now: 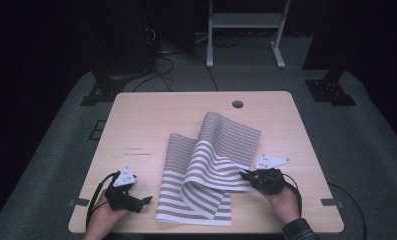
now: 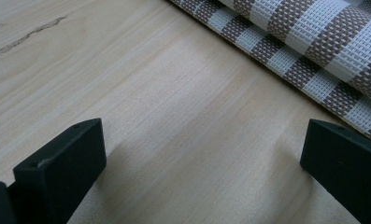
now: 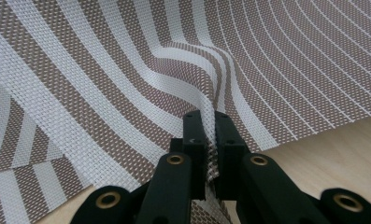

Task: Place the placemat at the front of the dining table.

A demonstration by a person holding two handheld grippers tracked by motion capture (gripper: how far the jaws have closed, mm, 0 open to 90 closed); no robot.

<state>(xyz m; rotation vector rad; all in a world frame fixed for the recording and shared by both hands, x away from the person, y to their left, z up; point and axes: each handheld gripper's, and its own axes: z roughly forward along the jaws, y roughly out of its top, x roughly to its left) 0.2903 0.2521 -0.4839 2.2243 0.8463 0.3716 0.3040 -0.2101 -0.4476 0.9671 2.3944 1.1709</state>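
A brown-and-white striped woven placemat [image 1: 206, 170] lies on the light wooden table [image 1: 136, 125], partly folded over itself with a raised curl in the middle. My right gripper [image 1: 246, 175] is shut on the mat's right edge; in the right gripper view the jaws [image 3: 210, 122] pinch the weave [image 3: 127, 70], which rises in a ridge. My left gripper [image 1: 146, 200] rests on the table just left of the mat's near left corner, open, with bare wood between its fingers [image 2: 61, 158]. The mat's striped edge [image 2: 314, 51] lies just beyond them.
A round cable hole [image 1: 237, 104] sits near the table's far edge. Bare wood lies to the left and far side of the mat. Behind the table are black stand feet [image 1: 101, 90], cables and a white frame [image 1: 246, 30] on grey carpet.
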